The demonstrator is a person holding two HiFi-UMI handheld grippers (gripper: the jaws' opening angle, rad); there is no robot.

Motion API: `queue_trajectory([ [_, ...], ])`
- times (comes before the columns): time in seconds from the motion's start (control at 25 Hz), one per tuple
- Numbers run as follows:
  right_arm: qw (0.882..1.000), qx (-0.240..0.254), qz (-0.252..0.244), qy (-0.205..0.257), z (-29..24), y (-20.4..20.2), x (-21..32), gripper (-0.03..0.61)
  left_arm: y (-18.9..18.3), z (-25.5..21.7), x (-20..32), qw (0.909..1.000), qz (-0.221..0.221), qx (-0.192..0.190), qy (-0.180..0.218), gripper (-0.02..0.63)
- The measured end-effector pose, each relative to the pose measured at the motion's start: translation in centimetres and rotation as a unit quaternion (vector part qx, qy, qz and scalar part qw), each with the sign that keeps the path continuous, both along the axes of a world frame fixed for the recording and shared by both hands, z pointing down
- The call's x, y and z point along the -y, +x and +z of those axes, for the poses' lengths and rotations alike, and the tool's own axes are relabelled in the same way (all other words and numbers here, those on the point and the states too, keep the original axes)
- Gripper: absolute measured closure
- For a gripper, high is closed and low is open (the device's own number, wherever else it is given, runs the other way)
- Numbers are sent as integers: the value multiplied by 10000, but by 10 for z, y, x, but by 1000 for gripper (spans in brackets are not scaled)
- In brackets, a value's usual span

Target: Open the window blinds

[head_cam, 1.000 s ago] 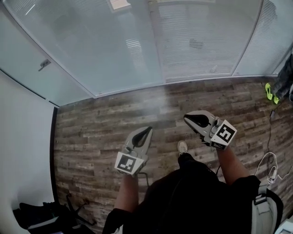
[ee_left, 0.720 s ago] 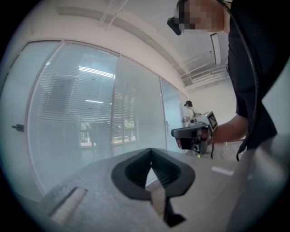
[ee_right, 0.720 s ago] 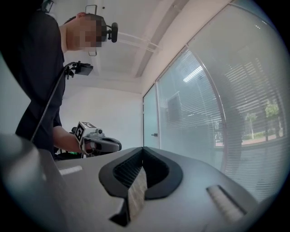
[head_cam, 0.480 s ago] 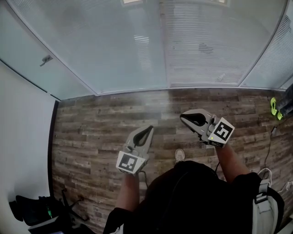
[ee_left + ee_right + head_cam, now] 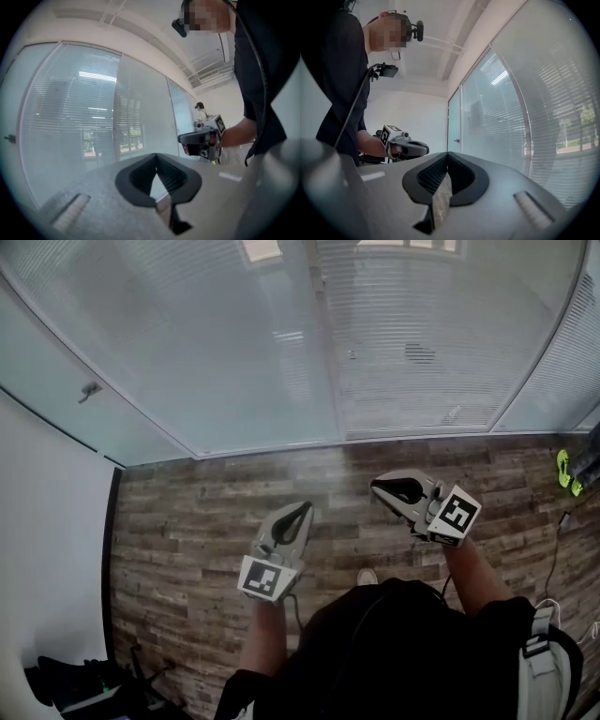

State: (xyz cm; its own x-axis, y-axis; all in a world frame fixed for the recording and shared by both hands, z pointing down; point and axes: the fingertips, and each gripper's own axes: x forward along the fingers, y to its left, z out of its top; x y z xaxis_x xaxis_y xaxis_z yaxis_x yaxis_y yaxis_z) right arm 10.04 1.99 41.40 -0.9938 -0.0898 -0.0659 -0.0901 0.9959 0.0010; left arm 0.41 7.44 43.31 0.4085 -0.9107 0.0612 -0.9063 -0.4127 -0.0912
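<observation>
White slatted blinds [image 5: 412, 343] hang shut behind a glass wall that fills the top of the head view. They also show in the left gripper view as blinds [image 5: 70, 108] and in the right gripper view as blinds [image 5: 562, 108]. My left gripper [image 5: 303, 508] is held level over the wooden floor, shut and empty, short of the glass. My right gripper [image 5: 377, 486] is beside it, a little nearer the glass, also shut with nothing between its jaws. Neither touches the wall. No cord or wand for the blinds can be made out.
A glass door with a small handle [image 5: 89, 390] stands at the left, next to a white wall [image 5: 47, 549]. The floor is wooden planks [image 5: 187, 512]. Dark gear [image 5: 84, 681] lies at the bottom left. Green shoes [image 5: 565, 470] and a cable [image 5: 553, 554] are at the right.
The person has stepped closer to the glass wall, carrying both grippers along; the base of the wall now sits lower in the head view. Both grippers stay shut and empty.
</observation>
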Motion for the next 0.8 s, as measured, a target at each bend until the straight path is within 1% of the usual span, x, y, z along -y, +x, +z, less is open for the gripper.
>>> queue_trajectory([
  [0.2,10000,21,-14,-16,6,10,22,574,1,-3,18,9996,-33,278,29,609],
  [0.28,9998,177,-3,-53,4,12,29,574,1,-3,22,9994,-83,319,65,609],
  [0.36,9995,311,-17,-84,0,11,34,574,2,-8,24,9993,-115,357,15,609],
  [0.52,9995,287,-124,-67,6,11,28,574,5,-5,21,9988,-166,440,-117,609],
  [0.68,9995,245,-163,91,8,9,24,574,7,-2,18,9985,-163,521,-69,609],
  [0.8,9996,245,-138,103,10,8,21,574,6,1,15,9986,-132,501,-143,609],
])
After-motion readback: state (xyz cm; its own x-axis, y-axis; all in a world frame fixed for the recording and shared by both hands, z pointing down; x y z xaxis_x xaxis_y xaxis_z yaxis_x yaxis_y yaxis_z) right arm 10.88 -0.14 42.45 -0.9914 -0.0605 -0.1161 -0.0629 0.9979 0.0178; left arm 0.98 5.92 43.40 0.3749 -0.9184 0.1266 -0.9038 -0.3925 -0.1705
